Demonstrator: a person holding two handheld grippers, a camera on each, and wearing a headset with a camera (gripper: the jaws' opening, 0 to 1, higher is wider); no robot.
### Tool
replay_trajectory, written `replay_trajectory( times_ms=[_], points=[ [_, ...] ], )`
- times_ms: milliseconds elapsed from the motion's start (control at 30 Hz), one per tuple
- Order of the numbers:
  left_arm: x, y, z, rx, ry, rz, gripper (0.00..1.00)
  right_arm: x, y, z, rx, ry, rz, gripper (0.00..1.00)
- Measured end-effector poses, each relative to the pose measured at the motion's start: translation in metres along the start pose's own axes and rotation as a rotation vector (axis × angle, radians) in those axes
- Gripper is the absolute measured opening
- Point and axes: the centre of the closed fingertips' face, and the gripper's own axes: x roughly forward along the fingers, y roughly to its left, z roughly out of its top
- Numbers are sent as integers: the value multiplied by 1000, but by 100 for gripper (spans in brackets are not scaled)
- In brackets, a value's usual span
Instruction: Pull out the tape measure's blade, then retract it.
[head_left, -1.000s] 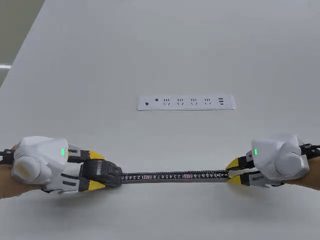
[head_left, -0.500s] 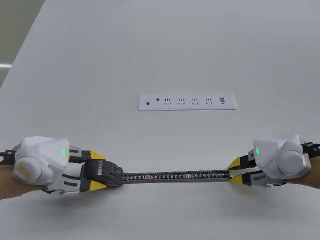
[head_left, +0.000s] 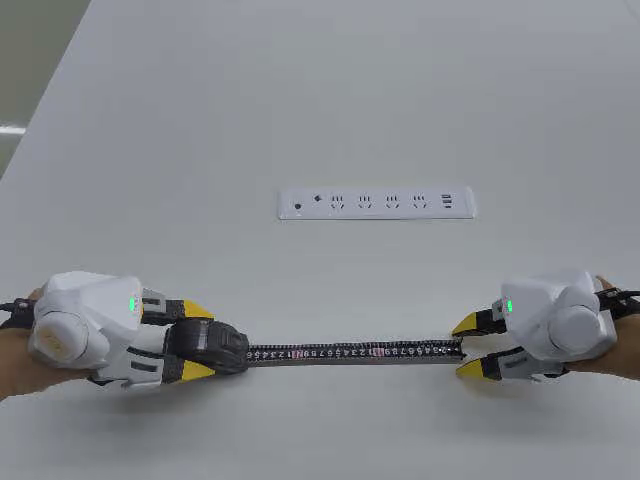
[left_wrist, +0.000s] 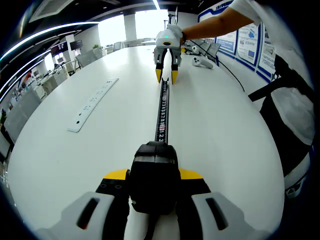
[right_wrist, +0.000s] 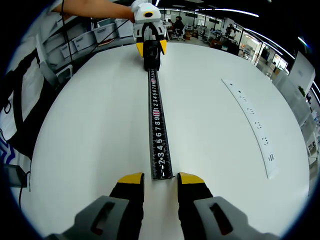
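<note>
A white power strip (head_left: 377, 203) is lying flat, sockets up, on the white table (head_left: 300, 90), off to the left of the left gripper (head_left: 200, 341) and to the right of the right gripper (head_left: 465, 348), well apart from both.

left tongs (head_left: 200, 341): white shell, yellow tips | right tongs (head_left: 466, 348): same (a green light (head_left: 131, 304) on each)

From my headset I'm looking steeply down on the table (head_left: 300, 90) at close range, while the cameras on my left gripper (left_wrist: 155, 174) and right gripper (right_wrist: 161, 178) face each other low along the tape measure's blade (right_wrist: 157, 125), all sharing the power strip (head_left: 375, 203).
</note>
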Motion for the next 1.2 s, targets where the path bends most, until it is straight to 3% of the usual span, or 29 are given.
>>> replay_trajectory(
  times_ms=[367, 1000, 1200],
  points=[
    [0, 0, 1, 7, 7, -2, 32, -3, -5, 0, 4, -12, -23, 23],
    [8, 0, -1, 50, 36, 0, 36, 6, -5, 3, 8, -47, -17, 15],
    [5, 5, 20, -64, -66, 9, 44, 6, -5, 3, 5, -47, -15, 15]
  ],
)
